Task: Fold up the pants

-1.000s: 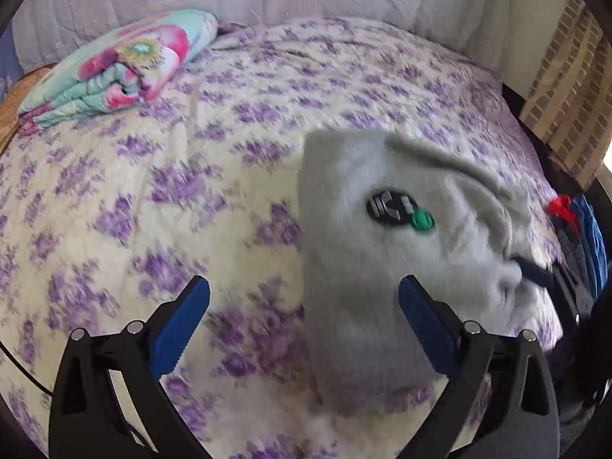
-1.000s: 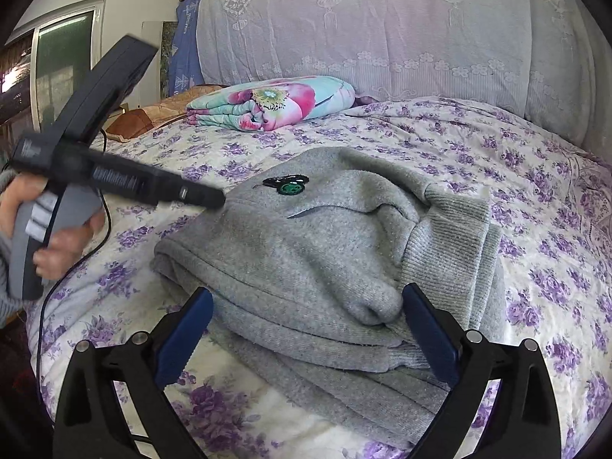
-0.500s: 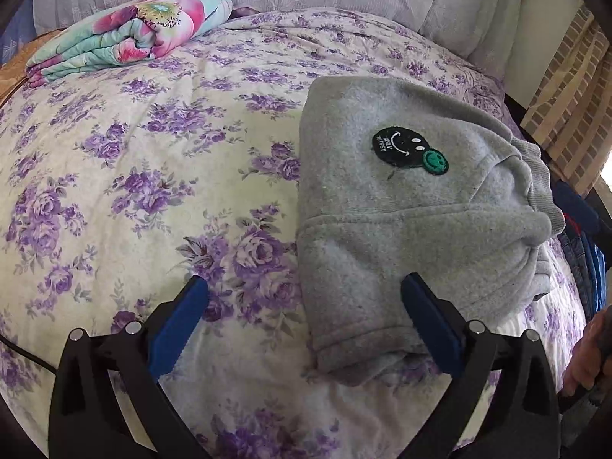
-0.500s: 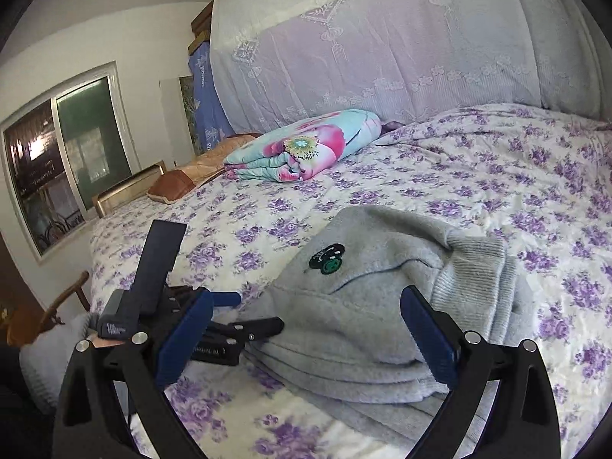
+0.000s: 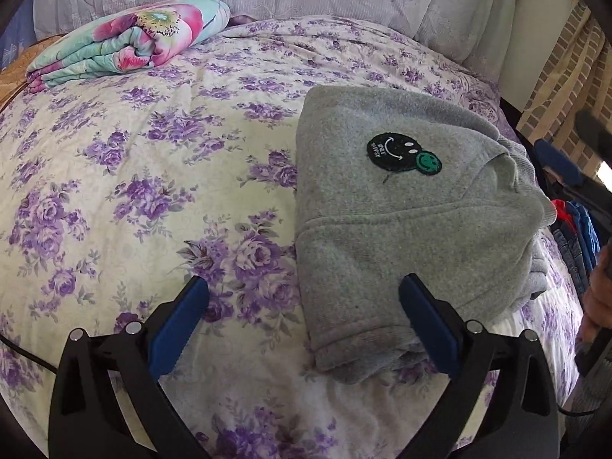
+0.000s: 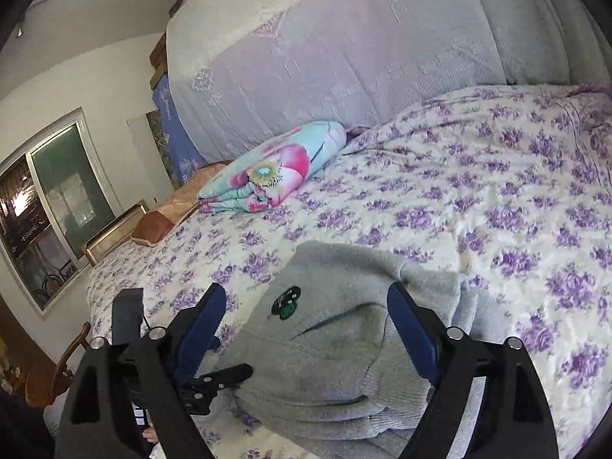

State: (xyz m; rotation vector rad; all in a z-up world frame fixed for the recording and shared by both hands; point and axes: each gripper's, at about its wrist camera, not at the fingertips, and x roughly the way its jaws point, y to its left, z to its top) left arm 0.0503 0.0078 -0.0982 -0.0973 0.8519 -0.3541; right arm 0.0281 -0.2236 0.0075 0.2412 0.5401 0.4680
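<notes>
On bed (image 5: 160, 160), right of centre: pants (image 5: 401, 222) folded thick, soft, fleecy, fairly light; best gripped at near hem. Left tongs (image 5: 302, 317) apart, empty; right tongs (image 6: 306, 325) likewise.

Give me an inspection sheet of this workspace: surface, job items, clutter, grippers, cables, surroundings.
Surface: bed with cream, purple-flowered bedspread, lightly wrinkled.
Job's things: grey fleece pants with a black and green smiley patch, folded into a compact stack near the bed's edge.
Clutter: folded turquoise and pink floral blanket at the far end; heap of blue and red clothes beside the bed.
Grippers: left gripper open, holding nothing; right gripper open, holding nothing.
Cables: thin black cable crossing the bedspread at the left edge.
Surroundings: lace-covered headboard, window, brick-patterned curtain.
</notes>
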